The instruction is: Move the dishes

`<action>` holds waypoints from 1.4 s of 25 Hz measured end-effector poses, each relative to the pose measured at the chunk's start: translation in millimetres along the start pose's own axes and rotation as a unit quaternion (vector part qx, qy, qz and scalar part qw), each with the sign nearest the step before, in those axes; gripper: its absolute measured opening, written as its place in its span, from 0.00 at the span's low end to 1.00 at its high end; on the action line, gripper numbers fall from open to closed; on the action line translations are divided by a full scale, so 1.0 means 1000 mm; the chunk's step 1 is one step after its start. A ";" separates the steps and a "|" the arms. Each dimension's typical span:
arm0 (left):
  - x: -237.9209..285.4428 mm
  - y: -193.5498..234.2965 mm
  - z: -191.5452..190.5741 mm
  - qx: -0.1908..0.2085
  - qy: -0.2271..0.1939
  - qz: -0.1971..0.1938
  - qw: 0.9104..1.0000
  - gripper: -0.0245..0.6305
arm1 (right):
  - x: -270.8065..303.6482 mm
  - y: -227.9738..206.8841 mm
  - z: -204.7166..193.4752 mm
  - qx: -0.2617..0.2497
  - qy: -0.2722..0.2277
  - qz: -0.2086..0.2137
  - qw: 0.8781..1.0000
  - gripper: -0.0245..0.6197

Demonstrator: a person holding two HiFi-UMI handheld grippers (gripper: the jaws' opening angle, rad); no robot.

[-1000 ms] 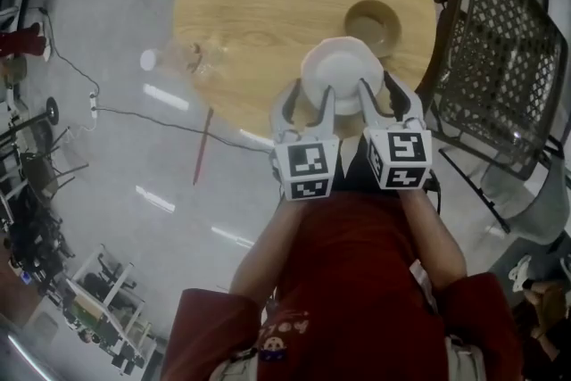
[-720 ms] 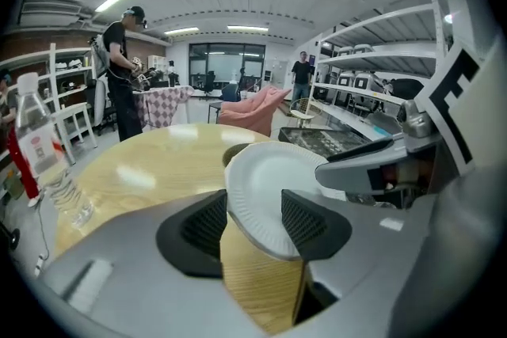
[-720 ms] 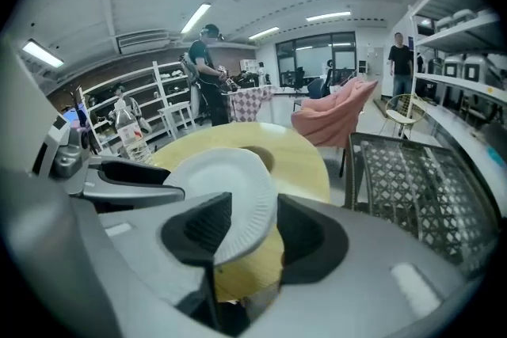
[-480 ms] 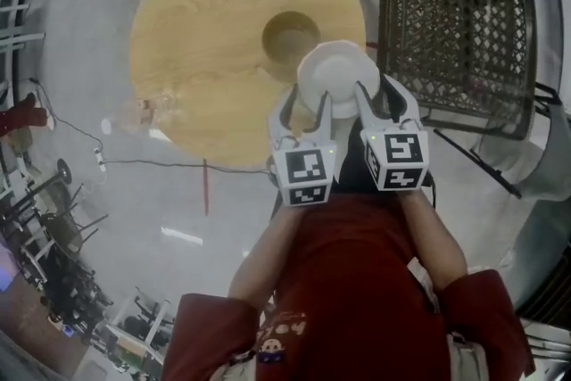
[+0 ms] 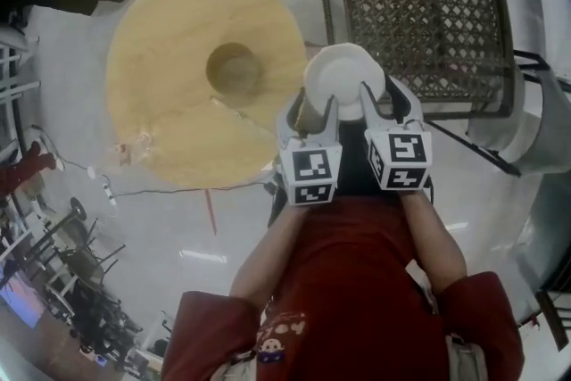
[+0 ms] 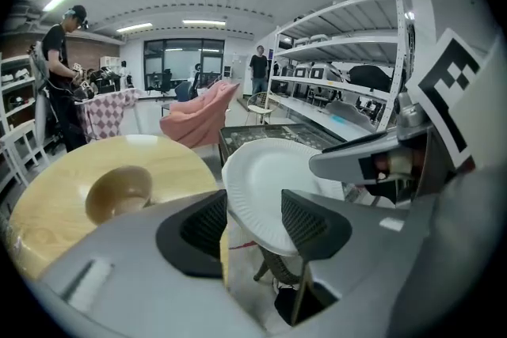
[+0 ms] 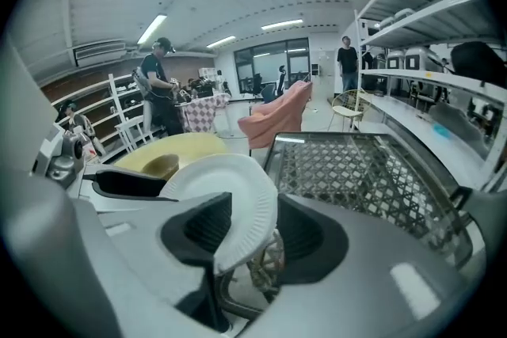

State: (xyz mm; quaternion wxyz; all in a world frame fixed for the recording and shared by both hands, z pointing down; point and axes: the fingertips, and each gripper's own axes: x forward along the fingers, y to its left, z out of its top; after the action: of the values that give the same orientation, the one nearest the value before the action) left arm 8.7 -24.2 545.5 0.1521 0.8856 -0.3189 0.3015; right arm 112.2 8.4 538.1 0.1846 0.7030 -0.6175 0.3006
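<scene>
Holding the plate (image 5: 343,78) from two sides here: our left gripper (image 5: 310,113) is clamped on its near-left rim, our right gripper (image 5: 385,105) on the near-right, so we reckon it won't flop. It hangs just ahead of both, past the table (image 5: 169,40) edge, with the bowl (image 5: 234,69) off to their left.

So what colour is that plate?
The plate is plain white, clearest in the left gripper view.

The plate (image 5: 343,76) is white, the bowl (image 5: 234,69) tan, the table (image 5: 165,125) pale wood-grain.
</scene>
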 end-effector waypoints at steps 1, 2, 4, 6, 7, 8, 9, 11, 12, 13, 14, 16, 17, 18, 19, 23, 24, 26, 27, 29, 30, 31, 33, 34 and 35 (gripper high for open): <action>0.004 -0.009 0.001 0.003 0.000 -0.004 1.000 0.38 | -0.003 -0.010 -0.002 0.003 -0.001 -0.004 1.000 0.32; 0.010 -0.020 0.001 0.006 0.000 -0.007 1.000 0.38 | -0.005 -0.021 -0.007 0.007 -0.002 -0.007 1.000 0.32; 0.026 -0.037 0.005 0.012 0.002 -0.014 1.000 0.38 | -0.005 -0.044 -0.011 0.013 -0.001 -0.013 1.000 0.32; 0.040 -0.048 0.015 0.014 0.005 -0.021 1.000 0.38 | -0.003 -0.063 -0.008 0.020 0.003 -0.020 1.000 0.32; 0.046 -0.052 0.021 0.015 0.006 -0.024 1.000 0.38 | -0.002 -0.071 -0.006 0.023 0.005 -0.023 0.999 0.32; 0.050 -0.058 0.024 0.017 0.007 -0.027 0.999 0.38 | -0.002 -0.079 -0.005 0.026 0.008 -0.025 0.999 0.32; 0.054 -0.063 0.026 0.018 0.009 -0.029 0.999 0.38 | -0.002 -0.086 -0.005 0.028 0.010 -0.026 0.999 0.32; 0.063 -0.074 0.022 0.018 0.015 -0.032 0.999 0.38 | -0.001 -0.098 -0.011 0.031 0.016 -0.026 0.999 0.32; 0.067 -0.080 0.019 0.016 0.018 -0.032 0.999 0.38 | 0.000 -0.104 -0.015 0.032 0.020 -0.025 0.999 0.32; 0.071 -0.084 0.015 0.015 0.021 -0.033 0.999 0.38 | 0.001 -0.109 -0.019 0.032 0.026 -0.022 0.999 0.32; 0.074 -0.088 0.011 0.012 0.024 -0.032 0.999 0.38 | 0.003 -0.113 -0.022 0.031 0.032 -0.017 0.999 0.32; 0.081 -0.093 0.006 0.007 0.031 -0.028 0.999 0.38 | 0.008 -0.120 -0.028 0.028 0.044 -0.007 0.999 0.32; 0.084 -0.095 0.003 0.004 0.034 -0.027 0.999 0.38 | 0.011 -0.123 -0.030 0.026 0.049 -0.003 0.998 0.32; 0.088 -0.097 0.002 0.003 0.037 -0.027 0.999 0.38 | 0.013 -0.126 -0.033 0.022 0.053 0.000 0.998 0.32; 0.091 -0.098 0.000 0.002 0.039 -0.026 0.999 0.38 | 0.015 -0.128 -0.035 0.019 0.057 0.003 0.998 0.32; 0.101 -0.098 -0.009 0.001 0.050 -0.020 0.999 0.38 | 0.026 -0.131 -0.044 0.006 0.072 0.018 0.997 0.32; 0.104 -0.097 -0.013 0.000 0.053 -0.018 0.998 0.38 | 0.029 -0.132 -0.047 0.004 0.077 0.022 0.997 0.32; 0.111 -0.096 -0.021 -0.003 0.061 -0.016 0.998 0.38 | 0.037 -0.133 -0.055 0.002 0.087 0.031 0.996 0.32; 0.115 -0.096 -0.024 -0.004 0.064 -0.015 0.998 0.38 | 0.040 -0.134 -0.059 0.000 0.092 0.035 0.995 0.32; 0.122 -0.097 -0.030 -0.006 0.070 -0.015 0.997 0.38 | 0.047 -0.138 -0.067 -0.005 0.103 0.042 0.994 0.32; 0.125 -0.098 -0.032 -0.007 0.072 -0.015 0.997 0.38 | 0.051 -0.140 -0.071 -0.009 0.107 0.045 0.993 0.32; 0.128 -0.099 -0.034 -0.008 0.074 -0.015 0.997 0.38 | 0.055 -0.142 -0.075 -0.012 0.111 0.048 0.993 0.32; 0.135 -0.099 -0.039 -0.009 0.079 -0.014 0.997 0.38 | 0.063 -0.145 -0.081 -0.013 0.119 0.055 0.991 0.32; 0.137 -0.099 -0.042 -0.010 0.081 -0.014 0.997 0.38 | 0.066 -0.146 -0.083 -0.013 0.122 0.058 0.991 0.32; 0.140 -0.100 -0.044 -0.011 0.084 -0.013 0.996 0.38 | 0.069 -0.148 -0.086 -0.014 0.124 0.059 0.990 0.32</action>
State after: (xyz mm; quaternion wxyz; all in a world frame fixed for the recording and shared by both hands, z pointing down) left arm 141.0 4.8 660.3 0.1917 0.8596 -0.2968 0.3691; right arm 244.1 35.0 663.9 0.2511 0.6201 -0.6343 0.3873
